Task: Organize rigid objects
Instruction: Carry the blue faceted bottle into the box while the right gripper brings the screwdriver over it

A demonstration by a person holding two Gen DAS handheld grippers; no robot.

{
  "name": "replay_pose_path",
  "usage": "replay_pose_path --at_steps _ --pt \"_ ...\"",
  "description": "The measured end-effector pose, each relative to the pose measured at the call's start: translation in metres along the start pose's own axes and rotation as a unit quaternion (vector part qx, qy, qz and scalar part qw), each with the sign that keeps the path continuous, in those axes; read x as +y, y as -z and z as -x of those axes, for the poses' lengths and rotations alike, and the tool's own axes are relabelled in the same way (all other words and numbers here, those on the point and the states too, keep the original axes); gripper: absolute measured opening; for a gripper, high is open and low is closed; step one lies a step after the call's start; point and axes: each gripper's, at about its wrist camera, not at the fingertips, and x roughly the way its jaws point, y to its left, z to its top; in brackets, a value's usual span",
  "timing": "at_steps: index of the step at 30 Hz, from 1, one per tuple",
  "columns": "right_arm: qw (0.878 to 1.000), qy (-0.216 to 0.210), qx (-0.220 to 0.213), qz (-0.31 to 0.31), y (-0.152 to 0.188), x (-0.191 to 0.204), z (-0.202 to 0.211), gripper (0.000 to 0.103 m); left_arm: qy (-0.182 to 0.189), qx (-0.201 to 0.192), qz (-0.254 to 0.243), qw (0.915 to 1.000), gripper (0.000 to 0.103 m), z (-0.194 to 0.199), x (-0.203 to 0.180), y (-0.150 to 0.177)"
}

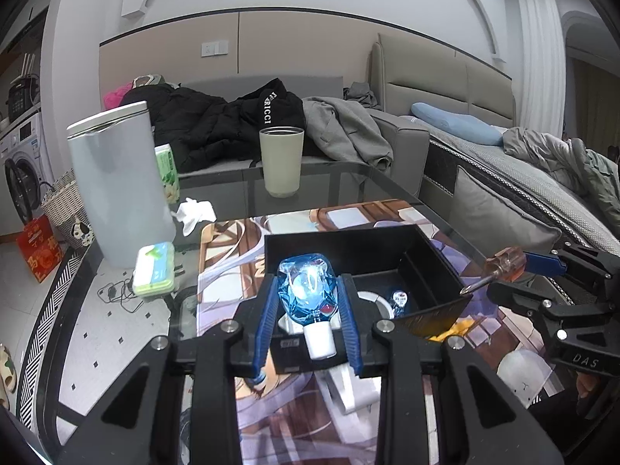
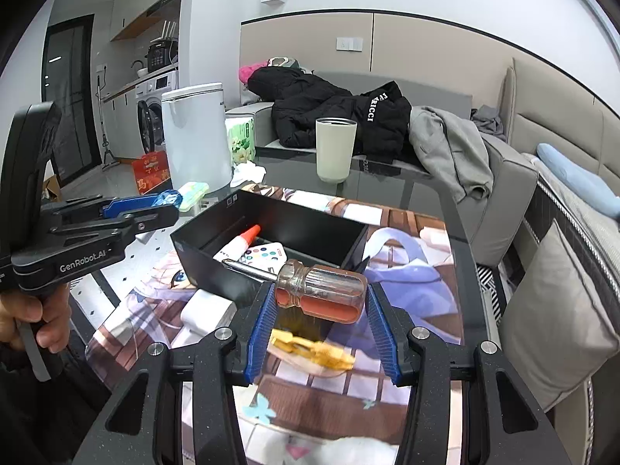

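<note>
— While we hold both tools above the table (image 1: 341, 178), what do we have in the left hand-held gripper (image 1: 310, 302)?

— We have a blue faceted glass stopper (image 1: 306, 285) with a white stem. Its blue fingers (image 1: 267, 321) press on both sides of it, so the jaws are closed on it. It hangs above the near edge of the black storage box (image 1: 348, 244).

— And the right hand-held gripper (image 2: 321, 302)?

— It is clamped on the handle of a screwdriver (image 2: 321, 290). The handle is clear on top and orange below, and it lies crosswise between the blue pads (image 2: 381, 333). The metal shaft points to the left, over the near wall of the box.

— Where is the box?

— It stands on the printed anime mat (image 2: 407, 255) on the glass table. Inside we see a glue tube with an orange tip (image 2: 246, 238) and a white card with coloured dots (image 2: 263, 252). In the left view a small clear thing lies also on the box floor; we cannot tell what it is.

— What is under the screwdriver?

— A yellow thing (image 2: 310, 348) lies on the mat, but it is blurred.

— And behind the box?

— A beige cup (image 1: 281, 161) stands upright, well apart from the box. A white kettle (image 1: 120, 186) is to the left, with a green case (image 1: 153, 269) just beside it.
</note>
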Motion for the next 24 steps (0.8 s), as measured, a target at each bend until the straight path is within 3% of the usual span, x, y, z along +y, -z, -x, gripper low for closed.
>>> replay_pose_path --at_steps 7,12,24 --pt "1.000 -0.017 0.008 0.011 -0.017 -0.007 -0.017 0.048 0.007 -0.004 -0.017 0.9998 0.029 -0.018 -0.007 -0.015" --pt "1.000 -0.007 0.010 0.014 -0.027 -0.017 -0.036 0.048 0.007 0.000 -0.008 0.9999 0.030 -0.032 -0.004 -0.013" --pt "1.000 -0.013 0.000 -0.006 -0.026 -0.022 -0.064 0.048 0.015 0.000 0.002 0.9999 0.029 -0.038 -0.002 -0.009"
